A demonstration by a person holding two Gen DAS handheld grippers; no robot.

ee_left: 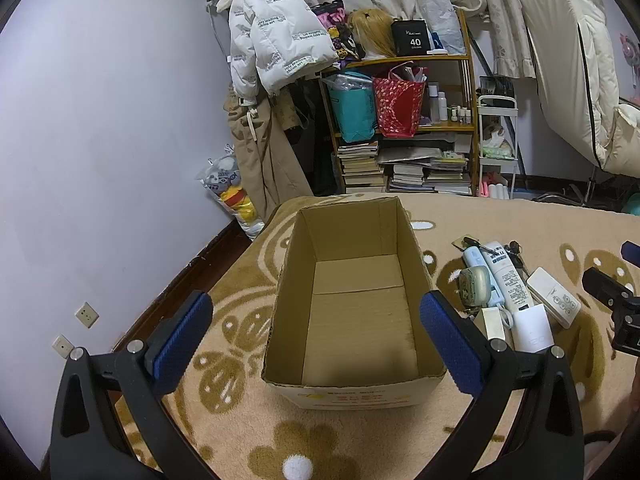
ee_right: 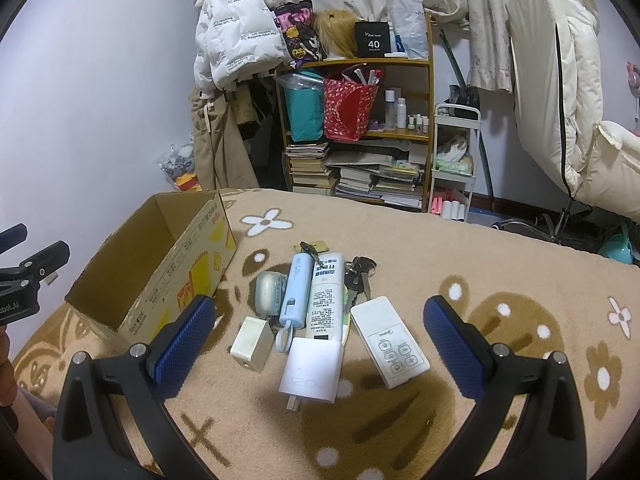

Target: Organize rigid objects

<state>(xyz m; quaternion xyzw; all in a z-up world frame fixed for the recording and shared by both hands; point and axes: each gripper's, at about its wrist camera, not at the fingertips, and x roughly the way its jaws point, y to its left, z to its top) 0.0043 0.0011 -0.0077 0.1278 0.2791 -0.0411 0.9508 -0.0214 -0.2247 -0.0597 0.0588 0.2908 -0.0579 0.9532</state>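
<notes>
- left wrist view: left gripper hangs wide open with nothing between its blue pads, just above the near end of an empty cardboard box that stands open-topped on a tan flowered blanket.
- same view: the small things to be sorted lie in a loose pile just to the right of the box, touching one another; the right gripper shows as a dark shape at the right edge.
- risk in this view: the box is light and nothing holds it, so a finger catching its rim could likely push or tip it on the soft blanket.
- right wrist view: right gripper is also spread wide and holds nothing, poised over the near end of the pile.
- same view: nearest lies a white plug adapter, prongs toward the camera; left of it a small white cube charger; right of it a white remote. behind are a light blue power bank, a white printed tube, a grey oval case and keys.
- risk in this view: the items touch or overlap, so closing on one may drag or scatter its neighbours.
- the adapter and remote are smooth and flat; a shallow pinch might slip, and the soft blanket may let them sink or tilt.
- the power bank's cord loop lies against the cube charger and could snag it.
</notes>
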